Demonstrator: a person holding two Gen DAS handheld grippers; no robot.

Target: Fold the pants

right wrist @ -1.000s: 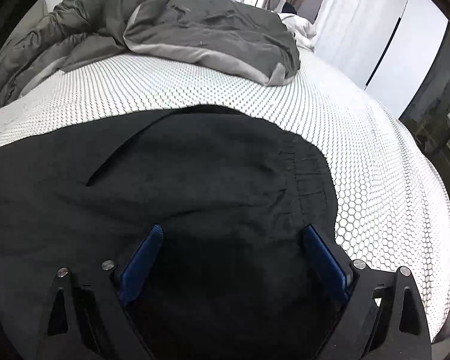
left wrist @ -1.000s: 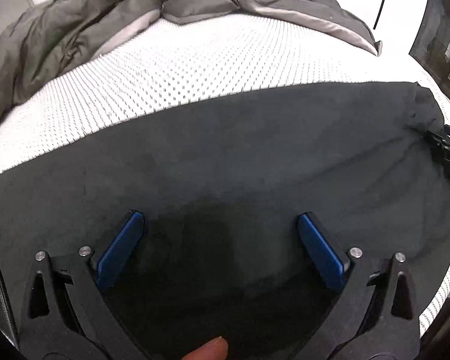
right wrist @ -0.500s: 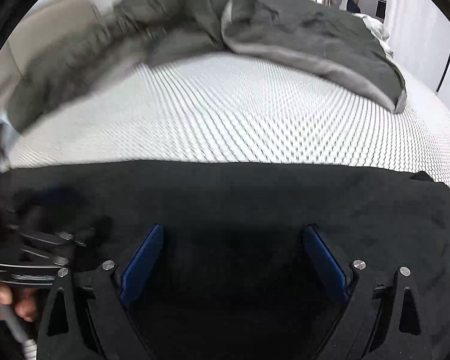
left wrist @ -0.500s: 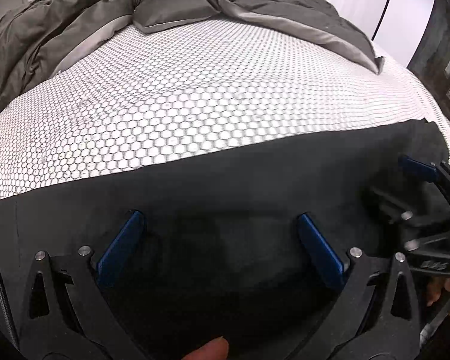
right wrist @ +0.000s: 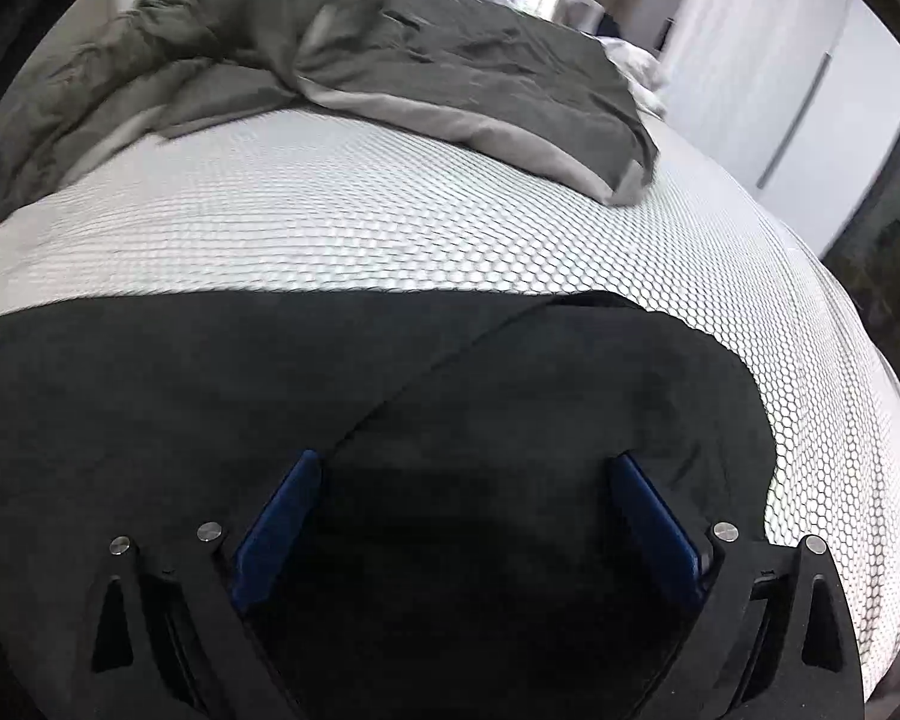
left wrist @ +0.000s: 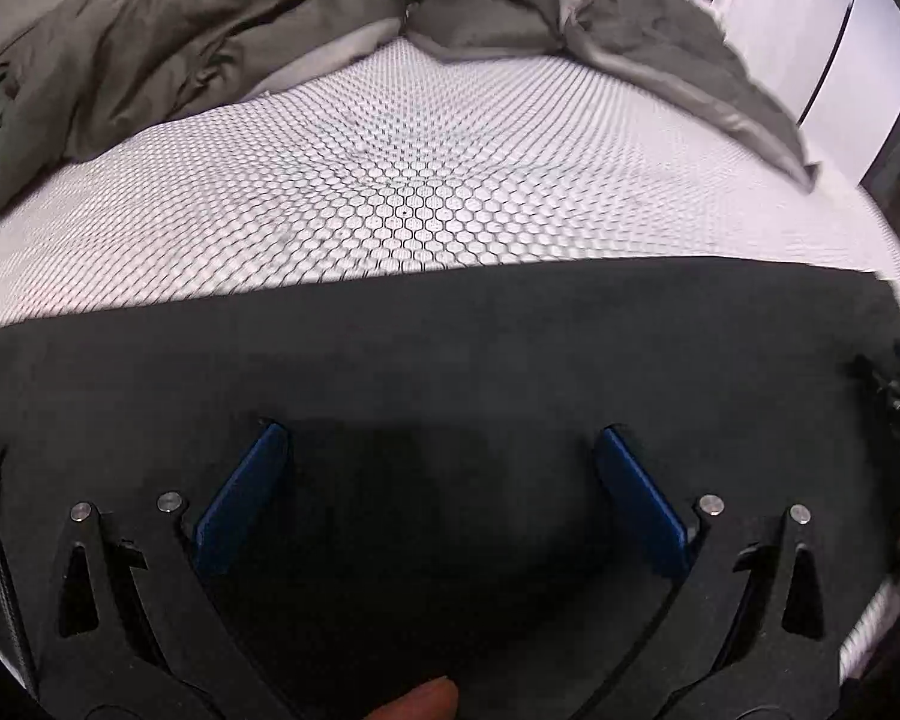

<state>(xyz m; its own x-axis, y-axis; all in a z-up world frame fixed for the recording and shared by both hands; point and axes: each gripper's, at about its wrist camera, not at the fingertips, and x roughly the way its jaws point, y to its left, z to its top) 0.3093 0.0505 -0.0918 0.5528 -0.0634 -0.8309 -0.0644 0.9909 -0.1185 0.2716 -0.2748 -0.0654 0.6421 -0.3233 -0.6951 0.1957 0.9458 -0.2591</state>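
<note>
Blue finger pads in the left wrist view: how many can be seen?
2. One blue pad is at lower left, the other at lower right, both over the black pants. None seems hidden.

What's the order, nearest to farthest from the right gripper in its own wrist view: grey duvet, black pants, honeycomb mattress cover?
1. black pants, directly under the right gripper
2. honeycomb mattress cover, beyond the pants' far edge
3. grey duvet, bunched at the far end

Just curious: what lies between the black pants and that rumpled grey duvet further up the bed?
Only bare honeycomb-patterned mattress separates the pants from the duvet; both wrist views show it.
</note>
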